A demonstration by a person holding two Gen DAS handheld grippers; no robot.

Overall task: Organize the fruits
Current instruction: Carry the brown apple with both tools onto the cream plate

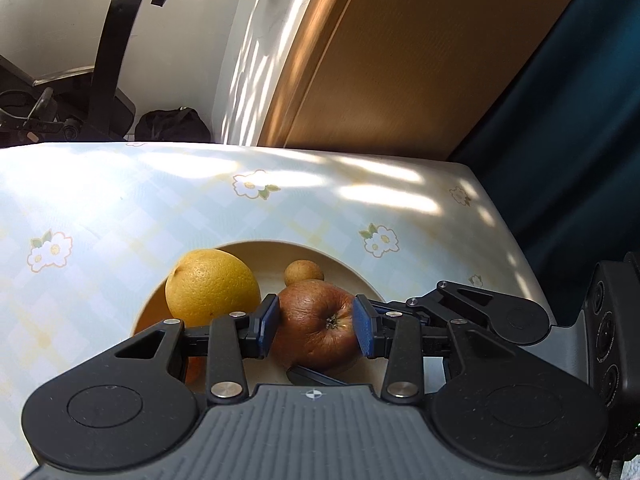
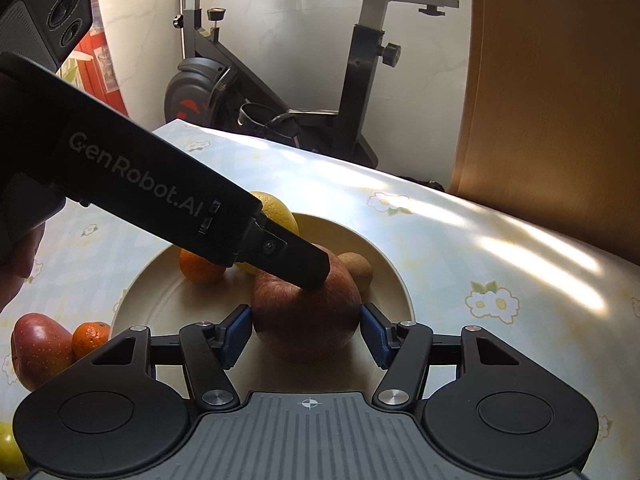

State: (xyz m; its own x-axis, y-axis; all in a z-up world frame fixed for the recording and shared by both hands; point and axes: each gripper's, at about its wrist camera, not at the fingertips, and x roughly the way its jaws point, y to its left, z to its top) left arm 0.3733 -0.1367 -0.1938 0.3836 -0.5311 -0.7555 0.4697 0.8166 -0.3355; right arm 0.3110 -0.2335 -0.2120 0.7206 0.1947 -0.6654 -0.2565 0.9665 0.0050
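My left gripper (image 1: pixel 316 320) is shut on a wrinkled red-brown apple (image 1: pixel 316 332), its blue pads pressing both sides, low over a cream plate (image 1: pixel 352 272). On the plate lie a big yellow citrus (image 1: pixel 212 288) and a small brown round fruit (image 1: pixel 304 274). In the right wrist view my right gripper (image 2: pixel 306 332) holds a red apple (image 2: pixel 306 320) between its pads above the same plate (image 2: pixel 400 292). The left gripper's finger (image 2: pixel 316 272) crosses that apple's top. I cannot tell whether both grip one apple. A mandarin (image 2: pixel 200 268) also lies on the plate.
Off the plate at the left lie a red fruit (image 2: pixel 38 348), a second mandarin (image 2: pixel 90 338) and a yellow-green fruit (image 2: pixel 6 444). A hand (image 2: pixel 16 272) holds the left gripper. Beyond the floral tablecloth (image 1: pixel 200 208) stand an exercise bike (image 2: pixel 352 80) and a wooden panel (image 1: pixel 400 60).
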